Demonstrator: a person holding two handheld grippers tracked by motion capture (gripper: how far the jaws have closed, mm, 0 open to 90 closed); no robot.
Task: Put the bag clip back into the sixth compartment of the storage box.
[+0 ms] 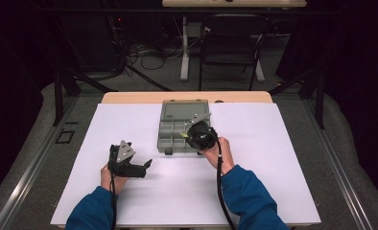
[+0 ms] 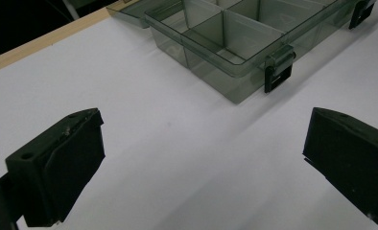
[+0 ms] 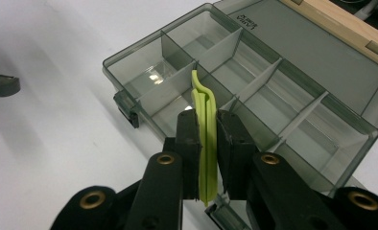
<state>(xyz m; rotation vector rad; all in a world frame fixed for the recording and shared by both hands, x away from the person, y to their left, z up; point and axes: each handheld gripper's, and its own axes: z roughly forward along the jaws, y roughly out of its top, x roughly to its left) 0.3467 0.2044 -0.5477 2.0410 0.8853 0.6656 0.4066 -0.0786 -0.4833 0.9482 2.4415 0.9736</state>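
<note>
Two jaws of the right gripper (image 3: 207, 125) pinch green tweezers (image 3: 204, 120) above the open organizer box (image 3: 292, 76), probably its front row; the left gripper (image 2: 201, 158), at eight o'clock, stands spread wide.

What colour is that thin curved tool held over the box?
Lime green tweezers, clearest in the right gripper view.
</note>
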